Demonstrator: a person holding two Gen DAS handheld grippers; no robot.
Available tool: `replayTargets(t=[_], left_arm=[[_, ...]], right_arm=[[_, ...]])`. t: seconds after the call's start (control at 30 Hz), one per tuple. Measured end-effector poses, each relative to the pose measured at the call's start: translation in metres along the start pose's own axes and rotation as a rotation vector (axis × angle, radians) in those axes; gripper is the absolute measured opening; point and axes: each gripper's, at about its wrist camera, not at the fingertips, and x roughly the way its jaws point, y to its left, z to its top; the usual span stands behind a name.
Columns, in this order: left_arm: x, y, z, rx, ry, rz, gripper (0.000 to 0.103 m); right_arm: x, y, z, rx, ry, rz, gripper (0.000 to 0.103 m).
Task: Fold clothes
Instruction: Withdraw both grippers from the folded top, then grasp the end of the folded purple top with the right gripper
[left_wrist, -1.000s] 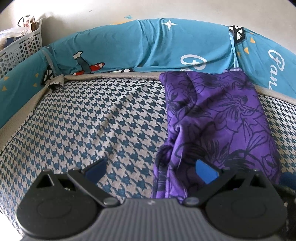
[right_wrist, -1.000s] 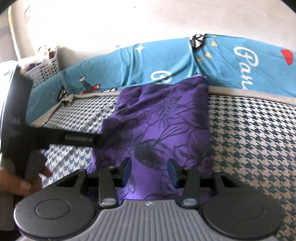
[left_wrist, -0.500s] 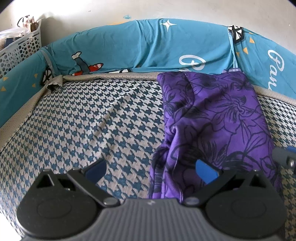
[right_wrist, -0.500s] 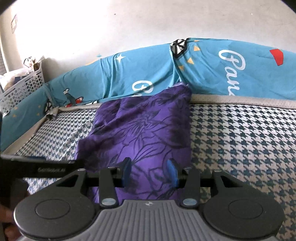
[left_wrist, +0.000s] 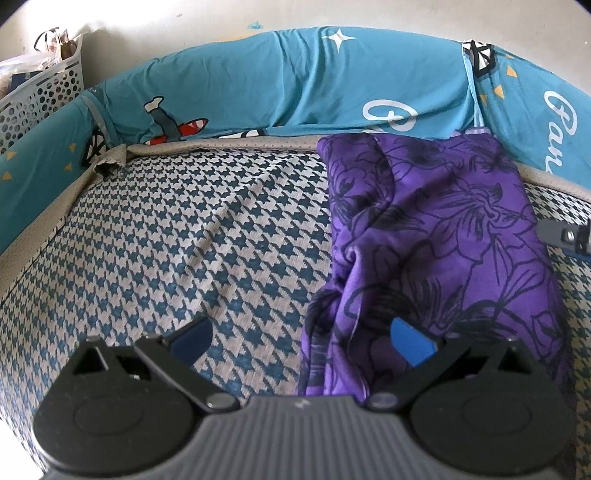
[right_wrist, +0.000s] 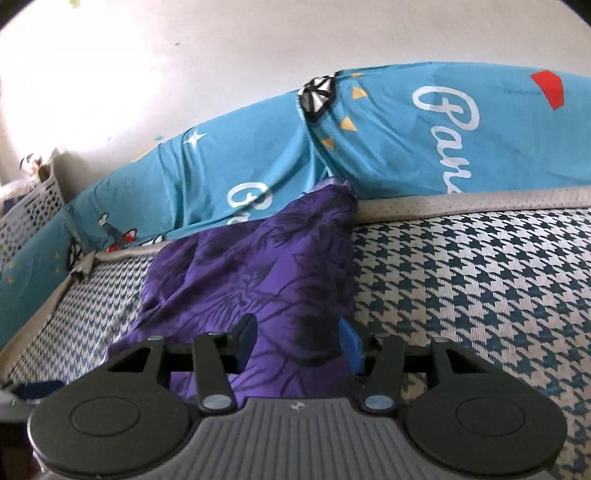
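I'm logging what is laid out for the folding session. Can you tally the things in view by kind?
Purple floral garment: 1
Teal printed bolsters: 2
White perforated basket: 1
Houndstooth mattress: 1
Grippers, left and right: 2
Total: 7

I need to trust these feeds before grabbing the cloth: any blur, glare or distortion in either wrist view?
Left wrist view: sharp, purple garment print crisp, fisheye bends the blue bumper, black vignette in the corners. Right wrist view: slight motion blur softens the garment, wall washed out at left, same fisheye curve.
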Motion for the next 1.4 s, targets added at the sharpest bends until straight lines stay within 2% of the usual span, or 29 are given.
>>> replayTargets(t=[0.1, 0.23, 0.6, 0.83, 1.07, 1.1, 1.17, 1.23, 1.3, 1.4], left_arm=[[0.002, -0.002, 0.001, 0.000, 0.006, -0.002, 0.103], [0.004, -0.004, 0.002, 0.004, 0.013, -0.005, 0.103], [0.011, -0.008, 0.003, 0.028, 0.032, -0.011, 0.103], [0.014, -0.008, 0.004, 0.026, 0.047, -0.025, 0.103], [0.016, -0.005, 0.002, 0.039, 0.057, -0.028, 0.103], [0.017, -0.004, 0.002, 0.038, 0.060, -0.029, 0.103], [0.018, -0.003, 0.002, 0.032, 0.068, -0.034, 0.103], [0.020, -0.002, 0.002, 0.026, 0.075, -0.038, 0.103], [0.022, -0.001, 0.002, 0.023, 0.080, -0.039, 0.103], [0.023, -0.004, 0.001, 0.028, 0.083, -0.035, 0.103]], right_arm=[[0.011, -0.011, 0.007, 0.036, 0.008, 0.033, 0.050], [0.024, -0.025, 0.015, 0.076, 0.008, 0.066, 0.059], [0.062, -0.065, 0.029, 0.216, -0.005, 0.082, 0.061], [0.084, -0.068, 0.032, 0.221, 0.008, 0.100, 0.067], [0.101, -0.070, 0.034, 0.204, 0.015, 0.125, 0.069], [0.103, -0.069, 0.034, 0.199, 0.014, 0.131, 0.068], [0.108, -0.068, 0.034, 0.188, 0.019, 0.153, 0.058], [0.113, -0.066, 0.034, 0.183, 0.032, 0.179, 0.041], [0.118, -0.066, 0.033, 0.196, 0.048, 0.206, 0.030], [0.121, -0.063, 0.032, 0.203, 0.054, 0.214, 0.021]])
